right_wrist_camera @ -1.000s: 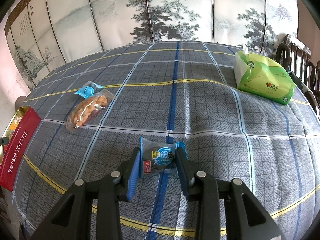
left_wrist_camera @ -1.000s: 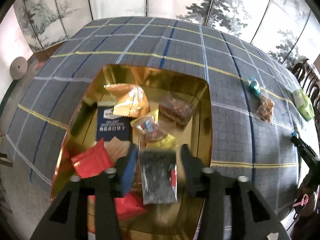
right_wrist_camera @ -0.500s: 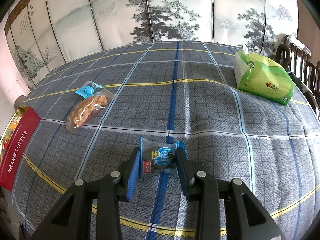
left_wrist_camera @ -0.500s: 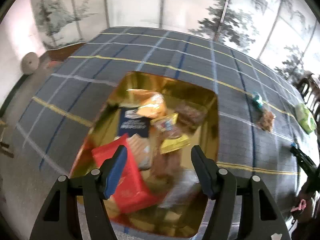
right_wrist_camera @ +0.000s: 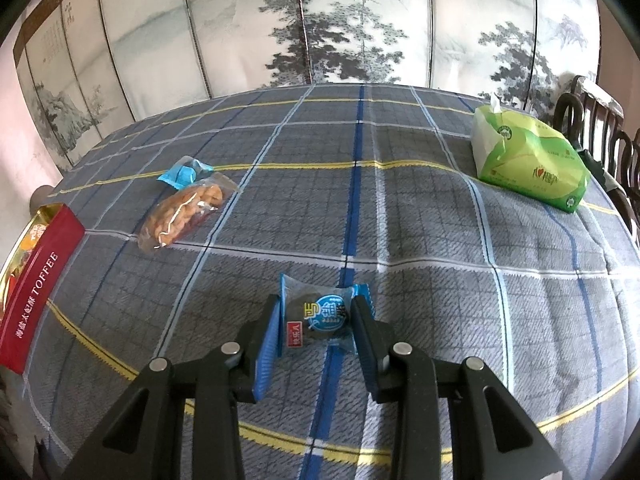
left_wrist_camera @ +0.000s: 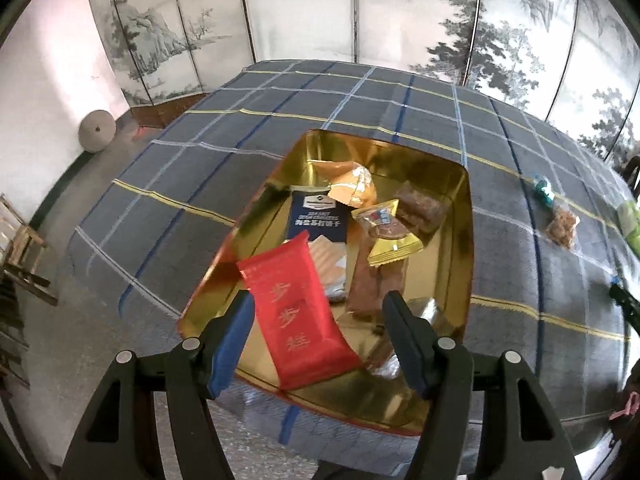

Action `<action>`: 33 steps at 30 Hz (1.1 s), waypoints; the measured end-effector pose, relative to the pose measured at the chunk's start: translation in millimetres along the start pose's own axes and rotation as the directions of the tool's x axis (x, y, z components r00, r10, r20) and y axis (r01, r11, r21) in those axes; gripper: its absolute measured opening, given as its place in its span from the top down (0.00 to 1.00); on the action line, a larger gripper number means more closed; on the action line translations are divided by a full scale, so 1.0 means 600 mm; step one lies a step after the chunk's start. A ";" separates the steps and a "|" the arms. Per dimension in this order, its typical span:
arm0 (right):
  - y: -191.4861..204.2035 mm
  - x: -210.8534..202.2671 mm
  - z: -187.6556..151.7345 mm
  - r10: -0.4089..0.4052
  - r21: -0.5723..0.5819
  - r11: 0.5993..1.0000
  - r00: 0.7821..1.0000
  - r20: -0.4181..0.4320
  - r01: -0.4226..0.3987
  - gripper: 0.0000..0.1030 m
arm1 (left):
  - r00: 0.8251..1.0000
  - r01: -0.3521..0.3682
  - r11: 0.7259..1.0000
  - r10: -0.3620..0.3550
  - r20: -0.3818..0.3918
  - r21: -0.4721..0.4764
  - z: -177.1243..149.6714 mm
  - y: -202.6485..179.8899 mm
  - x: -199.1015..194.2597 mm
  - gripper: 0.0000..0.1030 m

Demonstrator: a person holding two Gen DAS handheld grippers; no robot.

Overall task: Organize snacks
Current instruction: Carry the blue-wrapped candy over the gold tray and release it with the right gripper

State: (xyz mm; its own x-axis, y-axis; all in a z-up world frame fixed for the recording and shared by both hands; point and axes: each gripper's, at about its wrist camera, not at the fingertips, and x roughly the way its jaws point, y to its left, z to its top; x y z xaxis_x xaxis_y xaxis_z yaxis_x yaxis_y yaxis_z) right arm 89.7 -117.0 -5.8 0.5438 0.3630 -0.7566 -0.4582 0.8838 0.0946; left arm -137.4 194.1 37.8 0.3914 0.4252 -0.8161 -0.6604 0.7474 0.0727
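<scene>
Holding pose, left gripper (left_wrist_camera: 320, 340): you have it tilted down over the near end of the gold tin (left_wrist_camera: 466, 240); its jaws have just been opening and stand released, with nothing pinched, though the red packet (left_wrist_camera: 298, 316) lies in the tin below the gap.
Right gripper (right_wrist_camera: 316, 330): you point it down at the plaid tablecloth (right_wrist_camera: 440, 240), jaws clenched on the blue-wrapped snack (right_wrist_camera: 320, 312), one pad on each side of the wrapper.
Gold tin, contents: the red packet with gold characters at the near left; a navy cracker packet (left_wrist_camera: 316, 220) beyond it; an orange pouch (left_wrist_camera: 354, 188) at the far end; a yellow-ended candy (left_wrist_camera: 390, 236) in the middle; a brown bar (left_wrist_camera: 420, 206) to the far right; another brown bar (left_wrist_camera: 374, 284) nearer, under the candy.
Tin's outside: in the right wrist view you see its red wall (right_wrist_camera: 36, 280) at the far left, lettered TOFFEE.
Loose snacks: a clear bag of fried twists (right_wrist_camera: 184, 210) and a small blue candy (right_wrist_camera: 184, 174) touching it, left of the held snack and well apart from it.
Tissue pack (right_wrist_camera: 528, 160): green, far right on the cloth.
</scene>
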 end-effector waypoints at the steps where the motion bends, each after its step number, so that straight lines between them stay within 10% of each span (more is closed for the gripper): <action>1: 0.001 -0.002 -0.002 0.001 0.001 1.000 1.000 -0.001 -0.001 0.66 | 1.000 -0.006 1.000 0.006 0.002 0.005 -0.001 0.000 -0.001 0.39; 33: 0.252 -0.117 0.042 0.283 -0.174 0.946 0.958 0.036 -0.273 0.67 | 0.999 -0.052 0.999 0.052 -0.015 0.011 -0.039 0.045 0.000 0.39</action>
State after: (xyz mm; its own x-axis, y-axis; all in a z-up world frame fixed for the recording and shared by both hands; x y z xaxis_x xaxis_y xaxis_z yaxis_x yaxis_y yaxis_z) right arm -0.2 -1.4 77.9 0.4168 0.6091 -0.6748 -0.7042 0.6857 0.1841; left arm -170.3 202.6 26.1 0.3470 0.4561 -0.8195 -0.6727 0.7299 0.1213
